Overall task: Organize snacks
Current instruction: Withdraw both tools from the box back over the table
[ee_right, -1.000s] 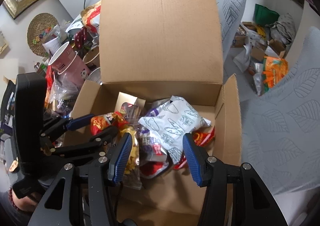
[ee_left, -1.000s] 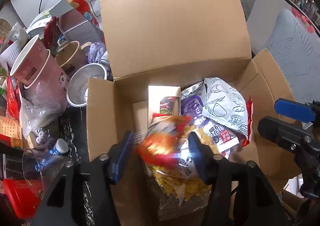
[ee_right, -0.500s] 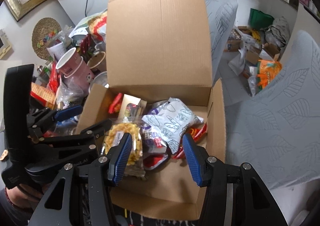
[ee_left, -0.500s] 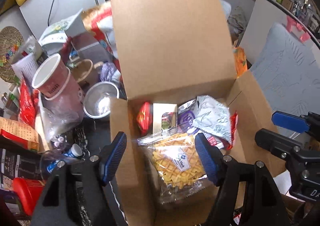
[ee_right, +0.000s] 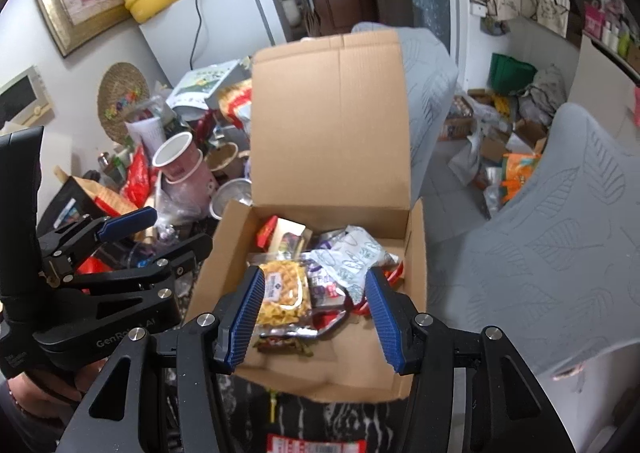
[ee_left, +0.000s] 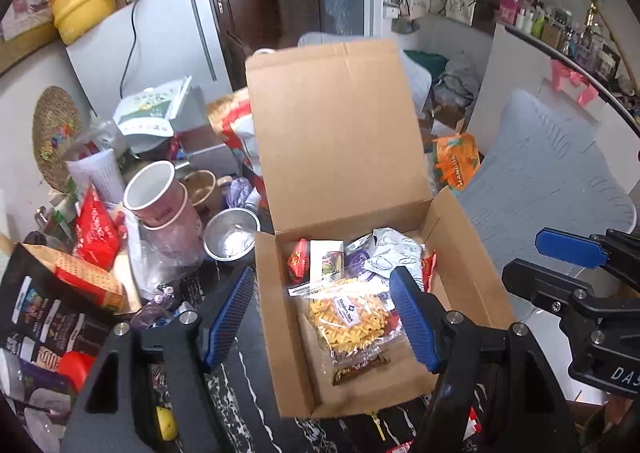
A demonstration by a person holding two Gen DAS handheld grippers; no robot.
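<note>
Both blue fingers [ee_left: 230, 317] of the left gripper [ee_left: 322, 319] stand apart above the cardboard box [ee_left: 472, 285], grasping nothing. Jaws of the right gripper [ee_right: 314, 319] are also spread and empty. Inside the box, the clear bag of yellow snacks [ee_left: 350, 321] lies near the left wall, and a white patterned packet [ee_left: 394, 255] lies toward the back wall. Below the bag is perhaps a dark wrapper [ee_left: 360, 367]. Pink cups [ee_left: 160, 199] stand left of the box.

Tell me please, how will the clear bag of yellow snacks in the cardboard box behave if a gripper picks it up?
The clear bag of yellow snacks is thin film, so it will probably sag and crinkle. It looks light for its size. The pieces inside seem brittle, so a hard squeeze may crush them. It lies loose on other packets in the cardboard box.
</note>
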